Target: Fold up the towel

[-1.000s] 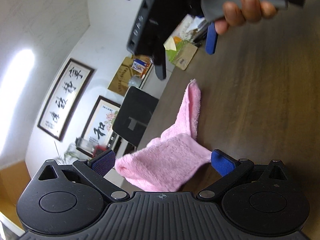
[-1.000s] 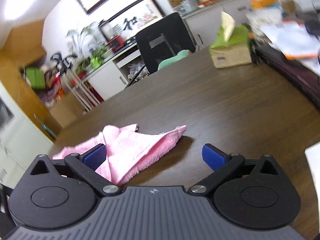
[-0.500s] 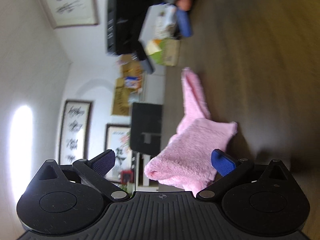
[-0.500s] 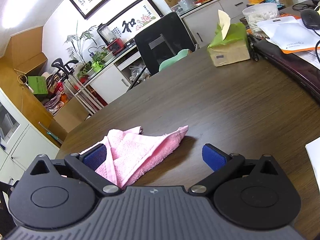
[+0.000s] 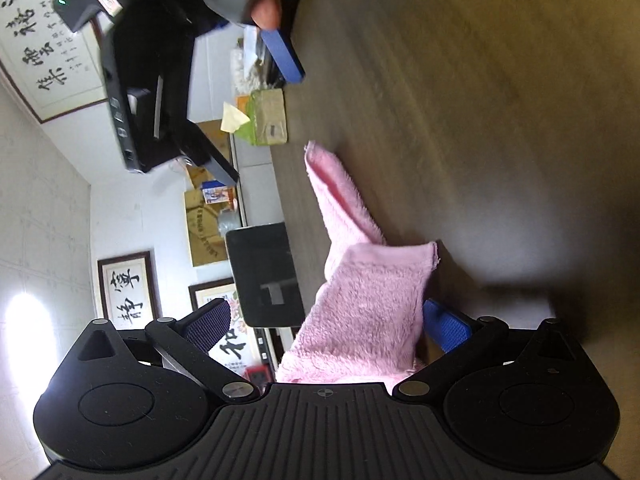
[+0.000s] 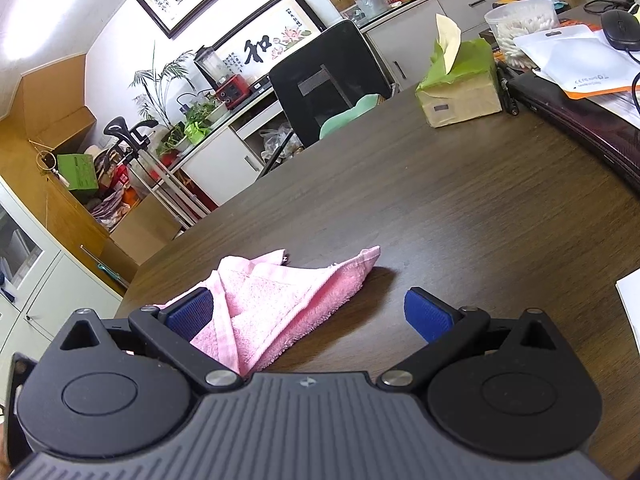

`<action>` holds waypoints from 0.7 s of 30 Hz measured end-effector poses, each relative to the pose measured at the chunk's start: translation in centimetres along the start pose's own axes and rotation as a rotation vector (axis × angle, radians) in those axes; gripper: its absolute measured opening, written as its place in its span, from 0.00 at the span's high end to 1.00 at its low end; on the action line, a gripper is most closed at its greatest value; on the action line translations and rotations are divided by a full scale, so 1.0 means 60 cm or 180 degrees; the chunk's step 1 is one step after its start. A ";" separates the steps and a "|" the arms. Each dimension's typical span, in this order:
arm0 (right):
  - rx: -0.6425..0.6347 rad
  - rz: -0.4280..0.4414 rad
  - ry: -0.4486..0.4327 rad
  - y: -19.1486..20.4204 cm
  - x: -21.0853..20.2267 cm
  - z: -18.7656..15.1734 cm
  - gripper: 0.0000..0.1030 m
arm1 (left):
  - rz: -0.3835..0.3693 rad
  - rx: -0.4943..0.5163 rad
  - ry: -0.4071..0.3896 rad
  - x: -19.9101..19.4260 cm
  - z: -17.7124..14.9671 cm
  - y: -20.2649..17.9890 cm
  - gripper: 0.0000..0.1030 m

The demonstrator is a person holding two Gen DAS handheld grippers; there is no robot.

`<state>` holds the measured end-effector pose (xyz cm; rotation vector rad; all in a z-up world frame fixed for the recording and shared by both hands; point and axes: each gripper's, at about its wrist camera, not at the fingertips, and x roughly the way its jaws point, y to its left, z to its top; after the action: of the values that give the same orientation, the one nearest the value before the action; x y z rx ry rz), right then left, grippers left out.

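A pink towel (image 5: pixel 360 312) lies crumpled on the dark wooden table (image 5: pixel 480 120). In the left wrist view one end of it lies between the open fingers of my left gripper (image 5: pixel 326 322), against the right blue pad (image 5: pixel 446 326); a narrow strip runs away across the table. The view is rolled sideways. In the right wrist view the towel (image 6: pixel 276 304) lies folded into a rough triangle, between the open fingers of my right gripper (image 6: pixel 310 314), close to the left pad (image 6: pixel 188 314). The right gripper also shows in the left wrist view (image 5: pixel 280 52), held by a hand above the table.
A green-topped tissue box (image 6: pixel 460 80) stands at the table's far edge. A dark laptop (image 6: pixel 580 120), papers and a jar of cotton swabs (image 6: pixel 524 28) crowd the right side. A black office chair (image 6: pixel 328 88) stands behind the table. A white sheet (image 6: pixel 630 304) lies at the right.
The left gripper has rolled further sideways and come closer over the towel's end. The right gripper has moved a little nearer to the towel. Both stay open.
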<state>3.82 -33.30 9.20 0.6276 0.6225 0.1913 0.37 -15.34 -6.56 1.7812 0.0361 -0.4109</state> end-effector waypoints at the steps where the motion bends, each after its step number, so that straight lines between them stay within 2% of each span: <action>1: 0.0013 0.0004 -0.0008 -0.001 -0.001 0.001 0.00 | -0.0020 -0.0029 0.0011 0.003 0.000 0.003 0.00; 6: 0.0054 0.0043 -0.0014 -0.002 -0.004 0.002 0.00 | -0.0090 -0.0057 0.0015 0.009 -0.004 0.008 0.00; 9: 0.0044 0.0011 -0.0007 0.000 -0.002 0.001 0.00 | 0.0102 -0.0080 -0.0034 0.005 -0.003 0.003 0.00; 11: 0.0010 0.0021 0.0006 0.004 -0.001 -0.001 0.00 | 0.0301 -0.0291 -0.0002 0.014 0.005 0.011 0.00; 14: -0.0036 -0.0019 0.0009 0.006 0.001 -0.003 0.00 | 0.0420 -0.0560 0.0051 0.017 0.016 0.029 0.00; 18: 0.0021 -0.0052 0.0018 0.000 0.004 -0.001 0.00 | 0.0493 -0.0817 0.0231 0.031 0.029 0.045 0.00; 21: 0.0056 -0.0062 0.0012 -0.004 0.003 0.001 0.00 | 0.0542 -0.0891 0.0237 0.039 0.037 0.045 0.00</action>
<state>4.00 -33.45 8.97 0.6381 0.6344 0.1689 2.65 -18.60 -5.13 1.5090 -0.0057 -0.2053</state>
